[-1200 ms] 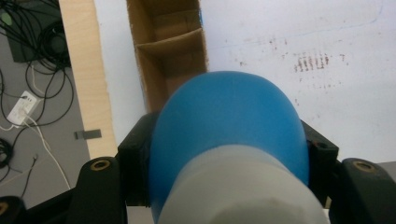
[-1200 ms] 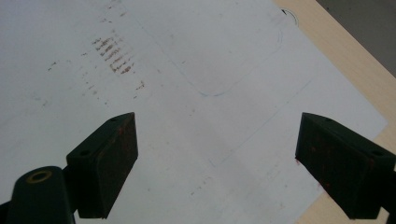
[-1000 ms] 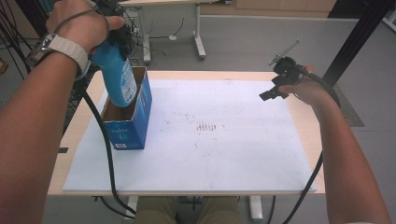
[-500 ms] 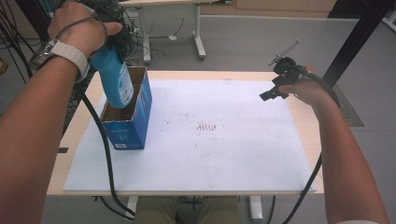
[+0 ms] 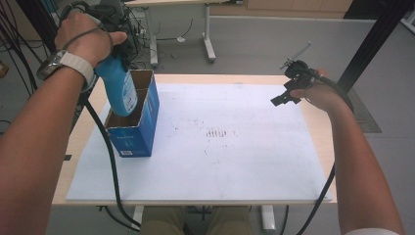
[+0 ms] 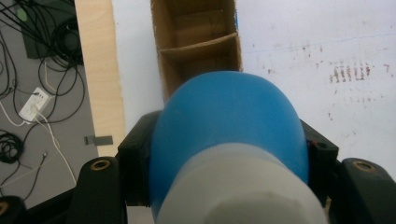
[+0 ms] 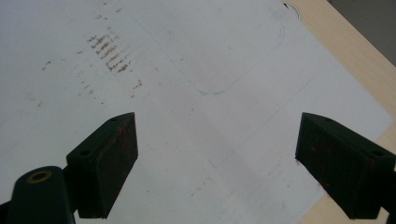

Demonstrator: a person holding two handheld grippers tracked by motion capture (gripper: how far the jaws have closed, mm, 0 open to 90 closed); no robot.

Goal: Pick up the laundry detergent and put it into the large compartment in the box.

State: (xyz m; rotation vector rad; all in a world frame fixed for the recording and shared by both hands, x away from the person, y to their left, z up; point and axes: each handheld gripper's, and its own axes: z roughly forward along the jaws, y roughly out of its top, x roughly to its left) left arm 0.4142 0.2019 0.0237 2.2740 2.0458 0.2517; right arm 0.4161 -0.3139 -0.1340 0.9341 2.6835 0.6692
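Observation:
My left gripper (image 5: 116, 53) is shut on a blue bottle (image 5: 120, 87) with a white top, held upright and base down. The bottle's base dips into the open top of a blue cardboard box (image 5: 133, 138) at the table's left. In the left gripper view the bottle (image 6: 229, 121) sits between the black jaws, and beyond it the box (image 6: 196, 39) shows a brown inside with a cardboard divider. My right gripper (image 5: 286, 94) hovers over the right side of the table; in the right gripper view it (image 7: 217, 154) stands wide open with nothing between its pads.
A white sheet (image 5: 235, 166) with brown smudges (image 5: 218, 133) covers most of the wooden table (image 5: 320, 132). Cables (image 6: 32, 93) lie on the floor left of the table. A black cable (image 5: 105, 147) trails from the left gripper across the table's front left.
The left hand has come down a little, and the bottle now sits lower in the box. The right hand has stayed where it was.

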